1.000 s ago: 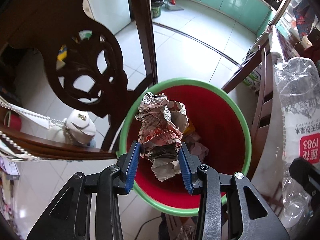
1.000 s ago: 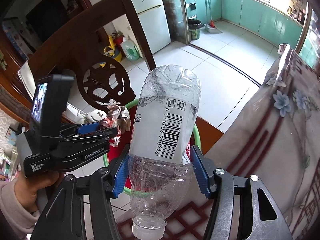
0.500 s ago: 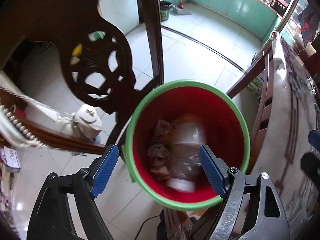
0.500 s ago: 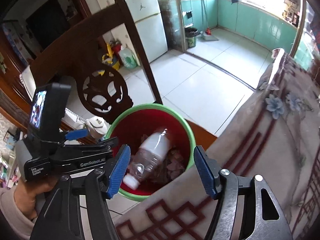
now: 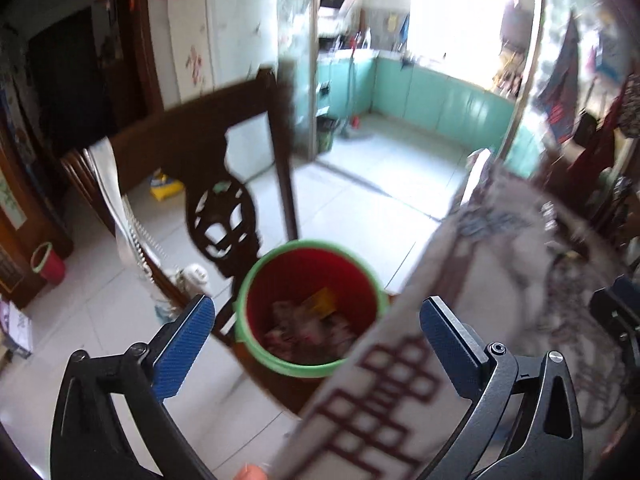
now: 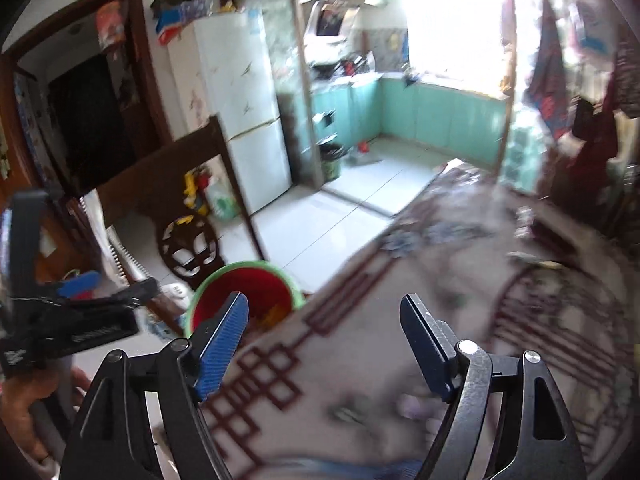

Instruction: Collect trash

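Bin [image 5: 310,368] sits between chair [image 5: 224,216] and tablecloth edge [image 5: 384,344].

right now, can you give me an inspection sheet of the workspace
surface: table under a grey cloth with dark red lattice border, blurred; no trash made out on it
job's things: red plastic bin with green rim on the floor beside the table edge, holding crumpled trash
clutter: white ornament on the floor by the carved dark wooden chair
grippers: left gripper wide open, empty, jaws just been opening; right gripper open, empty, jaws just been opening
cables: nothing seen
surroundings: white fridge, green kitchen cabinets, white tiled floor
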`<state>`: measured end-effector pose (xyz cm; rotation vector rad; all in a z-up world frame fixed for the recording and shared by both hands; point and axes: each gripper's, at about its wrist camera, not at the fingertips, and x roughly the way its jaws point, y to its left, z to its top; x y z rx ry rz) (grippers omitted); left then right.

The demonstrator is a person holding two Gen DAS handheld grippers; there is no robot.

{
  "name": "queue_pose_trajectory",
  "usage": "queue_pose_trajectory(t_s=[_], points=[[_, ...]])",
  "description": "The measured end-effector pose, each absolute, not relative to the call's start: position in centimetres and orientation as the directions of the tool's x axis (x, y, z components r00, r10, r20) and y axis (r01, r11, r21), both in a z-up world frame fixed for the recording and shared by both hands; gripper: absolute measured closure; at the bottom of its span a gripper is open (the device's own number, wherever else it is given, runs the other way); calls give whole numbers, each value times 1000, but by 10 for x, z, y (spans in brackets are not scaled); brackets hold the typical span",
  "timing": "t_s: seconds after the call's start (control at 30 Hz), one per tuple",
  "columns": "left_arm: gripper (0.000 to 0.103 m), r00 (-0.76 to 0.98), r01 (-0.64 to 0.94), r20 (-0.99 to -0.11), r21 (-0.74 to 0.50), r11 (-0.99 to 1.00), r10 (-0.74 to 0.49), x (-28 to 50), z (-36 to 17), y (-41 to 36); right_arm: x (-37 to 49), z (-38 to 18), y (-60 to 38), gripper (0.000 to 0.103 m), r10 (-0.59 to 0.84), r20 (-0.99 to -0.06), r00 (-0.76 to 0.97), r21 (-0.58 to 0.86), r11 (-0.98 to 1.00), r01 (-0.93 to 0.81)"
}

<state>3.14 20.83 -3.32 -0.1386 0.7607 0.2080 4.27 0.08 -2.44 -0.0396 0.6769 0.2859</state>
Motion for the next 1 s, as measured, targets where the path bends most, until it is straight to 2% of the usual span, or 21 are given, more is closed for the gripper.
queue_pose_trajectory(t_s=[0.13, 0.27, 0.4, 0.5, 0.6, 0.73, 1.0], points=[[0, 793, -184, -602, -88, 979, 95, 8, -4, 168, 8, 4, -41, 19, 215, -552, 806, 46, 973, -228], [0, 855, -106, -518, -112, 988, 33, -5, 22, 132, -22, 25, -85, 17, 236, -467, 852, 131, 972, -197], [0, 895, -100, -443, -78, 992, 56, -17, 44, 98, -48, 41, -111, 11, 181, -361, 915, 134, 981, -141], [0, 912, -115, -403, -69, 991, 78, -23, 52, 82, -63, 51, -124, 9, 112, -320, 941, 119, 990, -77], [0, 913, -79, -405, -75, 994, 42, -24, 55, 73, -71, 58, -136, 4, 86, -319, 944, 131, 990, -45], [0, 904, -81, -423, -42, 996, 56, -25, 55, 64, -75, 63, -146, 4, 37, -339, 940, 122, 992, 5], [0, 886, -75, -460, -38, 996, 49, -30, 50, 60, -74, 65, -153, 4, 47, -366, 930, 119, 993, -3]])
